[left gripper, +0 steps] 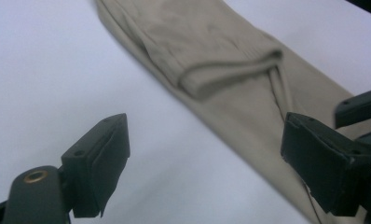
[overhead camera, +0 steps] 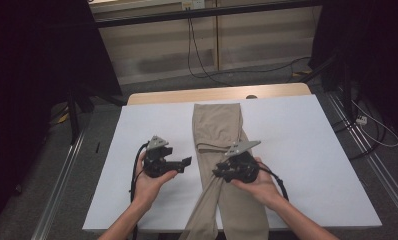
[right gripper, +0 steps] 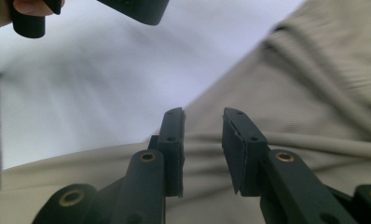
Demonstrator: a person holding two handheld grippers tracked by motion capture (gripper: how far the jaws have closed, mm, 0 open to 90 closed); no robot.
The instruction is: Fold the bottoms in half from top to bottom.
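While both hands are seen from above in the high view, the long beige knitted fabric garment is laid along the middle of the white-covered counter, its long axis running from the far edge toward the person, with the near end hanging over the near edge. A narrow strip of the same fabric is seen crossing diagonally near the person.

The left tongs are held over bare white surface just beside the garment's left edge, pointing toward it. In the left gripper view these tongs are shown wide open, with nothing between the pads; a folded, ribbed cuff of the garment is made out beyond them, a detail lost in the high view.

The right tongs are held over the garment where the diagonal strip begins. In the right gripper view the right tongs are shown with a narrow gap between the pads, just above the beige fabric; no fabric is seen pinched between them. A raised fold across the cloth is revealed there, and part of the other gripper is caught at the top edge.

No brand, label or legible writing is found on the garment or counter.
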